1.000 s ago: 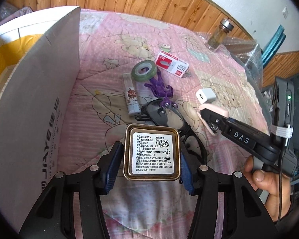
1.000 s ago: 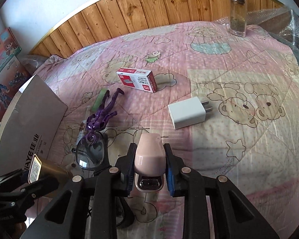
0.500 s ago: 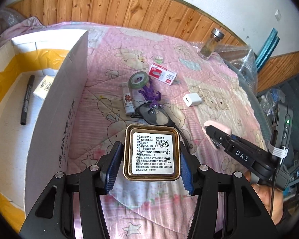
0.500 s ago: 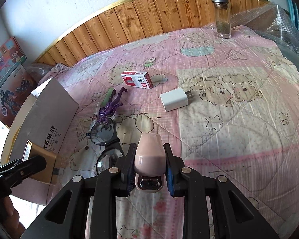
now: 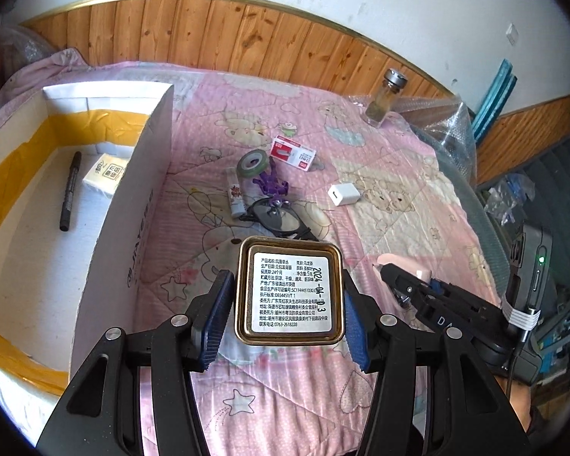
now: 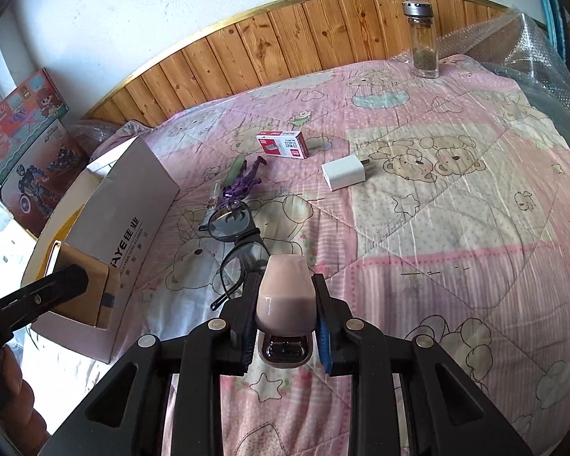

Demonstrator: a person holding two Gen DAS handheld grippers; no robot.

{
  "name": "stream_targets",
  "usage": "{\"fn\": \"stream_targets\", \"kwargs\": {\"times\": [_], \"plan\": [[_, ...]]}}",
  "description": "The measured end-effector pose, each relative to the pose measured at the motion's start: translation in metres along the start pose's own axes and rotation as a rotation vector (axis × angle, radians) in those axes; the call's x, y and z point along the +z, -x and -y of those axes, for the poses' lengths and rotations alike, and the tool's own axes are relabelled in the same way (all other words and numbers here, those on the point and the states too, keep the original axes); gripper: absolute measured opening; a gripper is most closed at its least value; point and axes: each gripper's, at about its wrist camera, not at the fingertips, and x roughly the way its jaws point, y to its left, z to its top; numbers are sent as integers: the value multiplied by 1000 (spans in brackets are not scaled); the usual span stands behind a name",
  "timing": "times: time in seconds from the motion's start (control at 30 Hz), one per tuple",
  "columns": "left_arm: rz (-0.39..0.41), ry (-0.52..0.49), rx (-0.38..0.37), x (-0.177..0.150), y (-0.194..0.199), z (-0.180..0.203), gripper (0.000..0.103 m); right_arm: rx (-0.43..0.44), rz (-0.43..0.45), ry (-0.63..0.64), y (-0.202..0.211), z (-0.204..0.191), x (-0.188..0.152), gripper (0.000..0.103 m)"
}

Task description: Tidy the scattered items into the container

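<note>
My left gripper (image 5: 287,304) is shut on a square gold tin (image 5: 288,292) with a white printed label, held above the pink quilt just right of the white cardboard box (image 5: 133,205). My right gripper (image 6: 285,304) is shut on a pink stapler (image 6: 285,292), lifted over the quilt's near part. On the quilt beyond lie black glasses (image 5: 277,220), a purple figure (image 5: 271,184), a small tube (image 5: 235,193), a green tape roll (image 5: 252,161), a red staple box (image 5: 292,152) and a white charger (image 5: 344,194). A black marker (image 5: 69,192) and a small white packet (image 5: 104,174) lie in the box.
A glass jar (image 6: 421,41) with a metal lid stands at the quilt's far edge by the wood panelling. Bubble wrap (image 6: 532,49) is heaped at the far right. Toy boxes (image 6: 22,144) lean against the wall behind the cardboard box (image 6: 133,205).
Both grippers have risen and drawn back from the scattered items, each keeping its load. The inside of the box has come into the left wrist view.
</note>
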Motion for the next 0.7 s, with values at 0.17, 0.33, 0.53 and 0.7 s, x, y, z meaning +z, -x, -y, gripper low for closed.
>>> {"fn": "stream_targets", "kwargs": {"times": [0.17,0.33,0.53,0.7], "plan": [[26,5,-9,-6,17,-1,55,13,12,28,14,-17,-9,27],[45,12,-20,-11,30,-4,55,29,27,57,28,-32,-15,27],[68,16,-27,-16,45,-7,55,43,38,85,40,-48,-22,27],[80,21,-34,-21,54,-10,55,58,46,110,48,-62,-26,27]]}}
